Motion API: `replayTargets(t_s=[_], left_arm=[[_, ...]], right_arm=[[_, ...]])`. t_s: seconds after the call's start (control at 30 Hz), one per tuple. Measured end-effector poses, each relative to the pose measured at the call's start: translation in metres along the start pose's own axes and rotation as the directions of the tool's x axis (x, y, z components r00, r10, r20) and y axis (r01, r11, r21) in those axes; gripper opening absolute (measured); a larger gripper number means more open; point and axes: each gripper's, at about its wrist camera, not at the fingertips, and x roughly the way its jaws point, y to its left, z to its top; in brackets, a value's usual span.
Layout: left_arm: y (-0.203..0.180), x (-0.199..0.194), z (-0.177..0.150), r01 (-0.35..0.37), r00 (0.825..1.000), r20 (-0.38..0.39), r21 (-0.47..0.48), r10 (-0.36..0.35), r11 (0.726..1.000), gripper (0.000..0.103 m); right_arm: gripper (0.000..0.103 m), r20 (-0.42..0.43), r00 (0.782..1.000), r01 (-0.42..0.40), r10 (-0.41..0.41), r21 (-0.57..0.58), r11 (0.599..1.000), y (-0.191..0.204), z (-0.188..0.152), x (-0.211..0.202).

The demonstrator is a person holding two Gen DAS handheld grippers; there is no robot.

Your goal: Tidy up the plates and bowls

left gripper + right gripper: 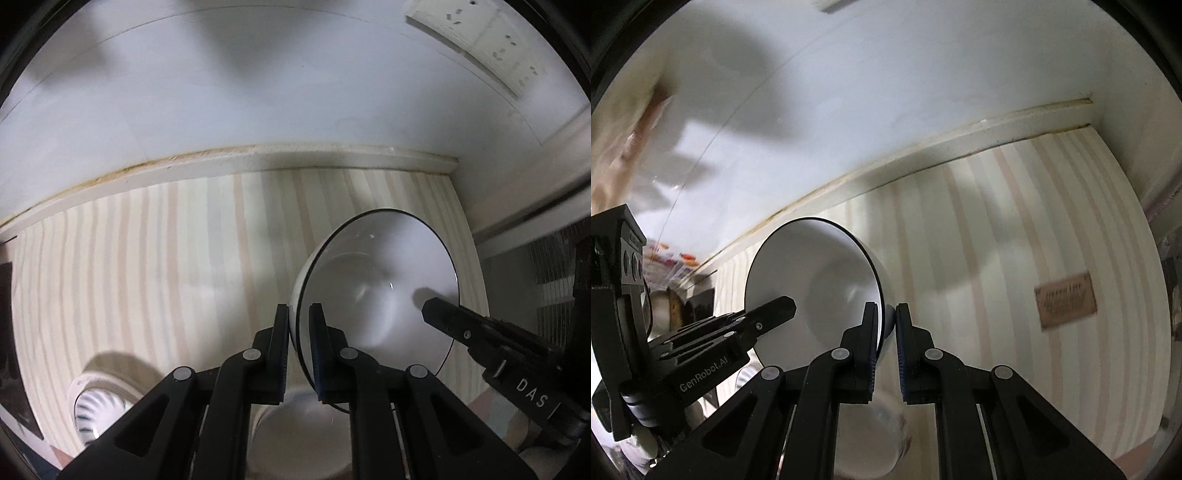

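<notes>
Both tongs are clamped on the rim of one white bowl with a thin black edge; the left tongs pinch the rim on one side, one finger inside and one outside, jaws nearly closed with only the wall between them; the right tongs do the same on the opposite rim; each shows in the other's view reaching into the bowl. The bowl hangs between them, tilted, mouth turned partly toward the cameras, above the striped desk near the wall; whether it clears the desk fully I judge likely, though not certain. Below, blurred, lies another white dish, and a patterned bowl sits to one side. By its look the bowl is glazed ceramic; stiff, fairly heavy, slick and breakable; a thin rim pinch could slip if either side loosens, so opposite-rim holds kept level seem wisest, and set-down should be gentle.
</notes>
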Motion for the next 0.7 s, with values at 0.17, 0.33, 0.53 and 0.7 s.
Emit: replayTargets(t_s=[0.17,0.33,0.53,0.7], left_arm=[[0.010,-0.016,-0.031,0.002,1.000,-0.002,-0.002,-0.002,1.000,0.009],[0.018,-0.023,-0.056,0.002,1.000,-0.014,-0.007,-0.002,1.000,0.009],[0.026,-0.011,-0.083,0.000,0.998,-0.069,-0.020,-0.001,1.000,0.009],[0.027,0.004,-0.097,0.001,0.993,-0.114,-0.030,-0.005,1.000,0.009]], right_arm=[[0.011,-0.004,1.000,-0.010,0.010,-0.021,1.000,0.017,-0.035,-0.018],[0.011,-0.021,1.000,-0.020,0.019,-0.031,0.999,0.027,-0.068,-0.026],[0.011,-0.070,0.998,-0.011,0.008,-0.036,0.999,0.028,-0.095,-0.016],[0.012,-0.121,0.993,0.002,-0.005,-0.025,1.000,0.020,-0.112,-0.001]])
